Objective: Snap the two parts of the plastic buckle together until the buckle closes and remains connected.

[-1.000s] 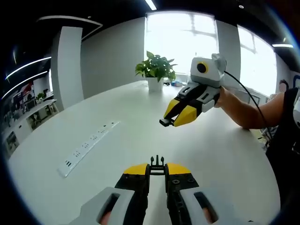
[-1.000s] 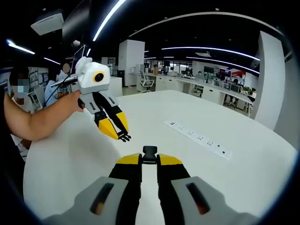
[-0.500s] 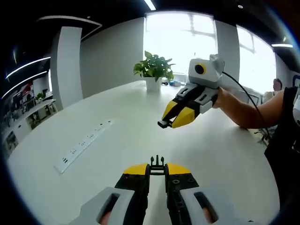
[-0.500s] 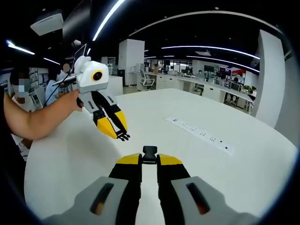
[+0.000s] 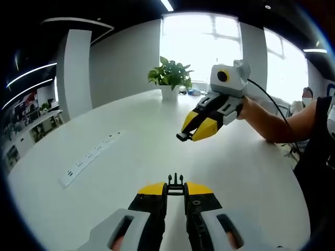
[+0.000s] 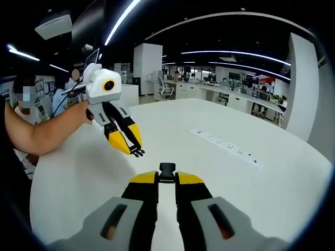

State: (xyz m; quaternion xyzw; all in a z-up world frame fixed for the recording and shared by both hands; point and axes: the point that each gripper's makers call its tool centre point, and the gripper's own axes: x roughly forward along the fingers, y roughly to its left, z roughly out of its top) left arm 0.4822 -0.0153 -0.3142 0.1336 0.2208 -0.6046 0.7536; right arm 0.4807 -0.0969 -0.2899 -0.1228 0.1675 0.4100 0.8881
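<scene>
In the left gripper view, my left gripper (image 5: 175, 188) has its jaws clenched on the pronged buckle half (image 5: 175, 183), whose thin black prongs stick out just past the yellow tips. It hangs above the white table (image 5: 131, 157). In the right gripper view, my right gripper (image 6: 167, 178) is clamped the same way on the socket buckle half (image 6: 167, 169), a small black block poking out between its tips.

The two halves are apart, each held in the air and aimed toward the other. From the left gripper view the right gripper sits further off and to the right, with the black socket piece at its tip. From the right gripper view the left gripper sits further off to the left, prongs at its tip.

Beyond them a white power strip (image 5: 86, 159) lies flat on the table. At the far edge stands a potted plant (image 5: 170, 78) before bright windows (image 5: 204, 42).
</scene>
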